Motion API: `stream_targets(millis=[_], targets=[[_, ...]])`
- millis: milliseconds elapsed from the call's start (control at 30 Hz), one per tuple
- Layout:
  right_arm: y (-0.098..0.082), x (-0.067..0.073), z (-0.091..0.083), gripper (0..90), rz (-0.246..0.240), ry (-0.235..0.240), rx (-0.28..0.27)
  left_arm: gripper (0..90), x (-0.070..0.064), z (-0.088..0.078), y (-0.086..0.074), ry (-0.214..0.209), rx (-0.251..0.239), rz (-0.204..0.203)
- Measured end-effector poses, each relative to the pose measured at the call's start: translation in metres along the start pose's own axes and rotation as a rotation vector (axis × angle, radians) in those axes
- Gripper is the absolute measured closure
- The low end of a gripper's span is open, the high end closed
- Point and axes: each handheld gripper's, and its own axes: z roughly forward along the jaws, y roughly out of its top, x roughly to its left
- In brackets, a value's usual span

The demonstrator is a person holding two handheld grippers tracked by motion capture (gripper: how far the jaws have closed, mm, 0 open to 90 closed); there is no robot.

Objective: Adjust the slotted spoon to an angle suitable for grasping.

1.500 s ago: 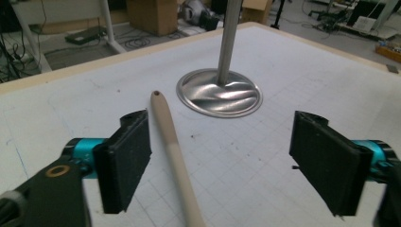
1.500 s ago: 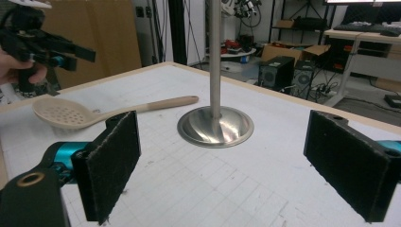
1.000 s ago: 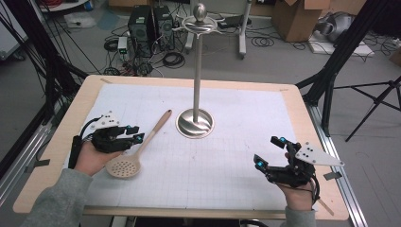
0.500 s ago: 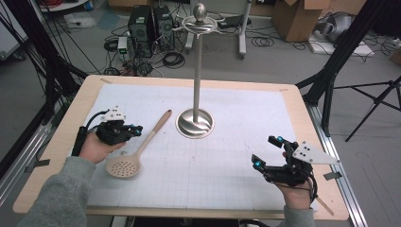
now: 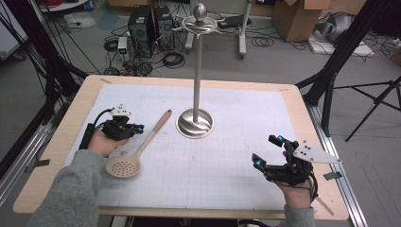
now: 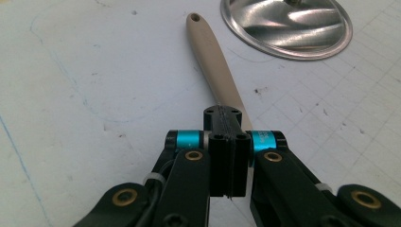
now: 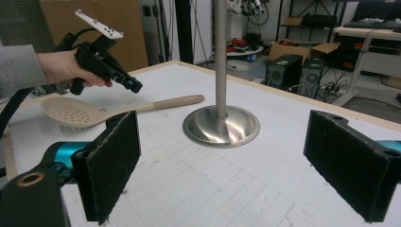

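One gridded white mat point(image 5: 227, 165) covers the wooden table point(image 5: 71, 118); cables and boxes litter the floor behind. Mid-table rises a polished steel stand point(image 5: 195, 124) (round base, ball top). Beside it lies the beige slotted spoon point(image 5: 137, 146). The left gripper point(image 6: 228, 124) has just shut, empty, above the handle; the right gripper point(image 5: 269, 150) gapes wide.

The left gripper point(image 5: 138, 127), held in the left hand point(image 5: 105, 142), has its jaws pressed together with nothing between them, while the right gripper point(image 5: 267, 151) rests low with jaws spread wide.
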Motion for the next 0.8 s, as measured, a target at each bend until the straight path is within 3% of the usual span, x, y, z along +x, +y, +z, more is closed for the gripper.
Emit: stream_targets(millis=[400, 633, 667, 800], targets=[[0.002, 0.001, 0.002, 10.7, 0.003, 0.009, 0.001, 89.4, 0.000, 0.022, -0.004, 0.015, 0.088, 0.017], [0.002, -0.001, 0.002, 10.7, 0.000, 0.010, -0.005, 89.4, -0.005, 0.029, 0.009, 0.005, 0.111, 0.042], [0.002, -0.001, 0.001, 10.7, 0.002, 0.009, -0.005, 89.4, -0.007, 0.035, 0.012, 0.016, 0.149, 0.059], [0.003, 0.000, 0.000, 10.7, -0.004, 0.011, -0.012, 89.4, -0.006, 0.044, 0.013, 0.028, 0.159, 0.049]])
